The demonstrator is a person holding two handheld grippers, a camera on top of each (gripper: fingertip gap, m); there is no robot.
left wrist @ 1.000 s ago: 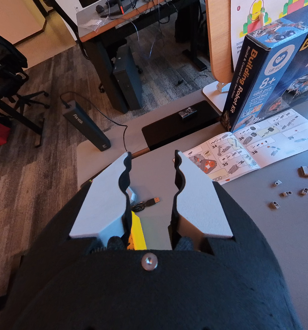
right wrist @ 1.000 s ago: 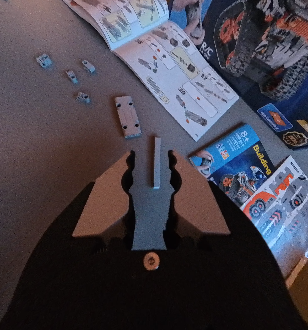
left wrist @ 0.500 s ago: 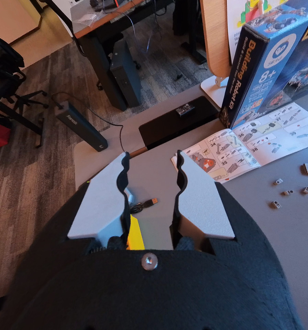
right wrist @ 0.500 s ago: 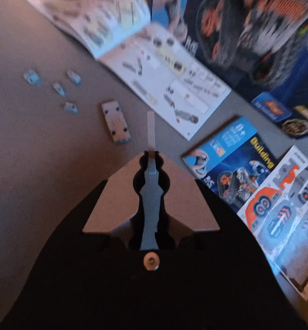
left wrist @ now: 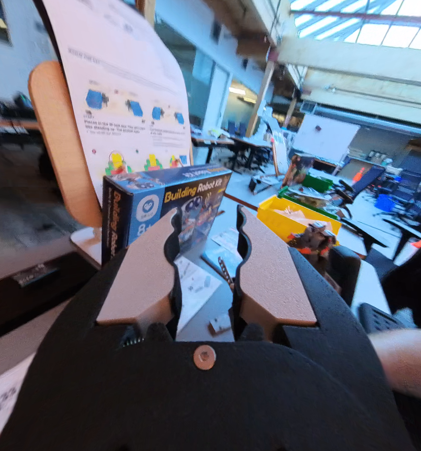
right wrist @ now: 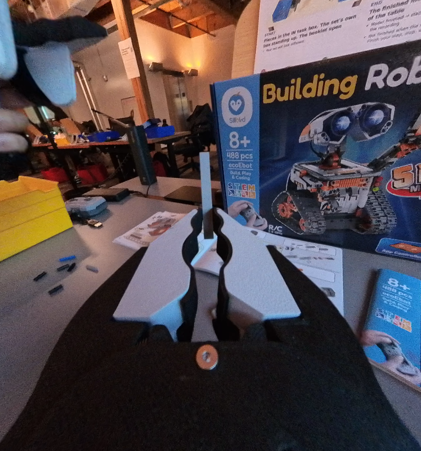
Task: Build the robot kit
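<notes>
Inspection of my two claws and their surroundings, largest item first

1. Desk (right wrist: pixel 33 329): grey top that carries everything listed below.
2. Robot kit box (right wrist: pixel 338 151): stands upright at the far side of the desk, printed face toward my right claw. A printed sheet (left wrist: pixel 121 97) on a wooden stand rises behind it.
3. Yellow bin (right wrist: pixel 21 214): on the desk to the left in the right wrist view, well apart from the box. Contents not visible from there.
4. Instruction booklet (right wrist: pixel 309 258): lies open and flat just in front of the box. A closed blue leaflet (right wrist: pixel 400 317) lies near it on the right.
5. Left claw (left wrist: pixel 207 217): released, a wide gap between the jaws and nothing in them. It is lifted clear of the desk and points toward the box.
6. Right claw (right wrist: pixel 207 214): clenched on a flat grey strip (right wrist: pixel 205 180). The tips pinch its lower end; the rest stands upright beyond them, off the desk, seen against the box's left edge.
7. Grey module (right wrist: pixel 86 206) with a cable: resting beside the bin.
8. Small dark pins (right wrist: pixel 55 275): scattered loose on the desk in front of the bin, with one blue pin among them. Neither claw is touching them
</notes>
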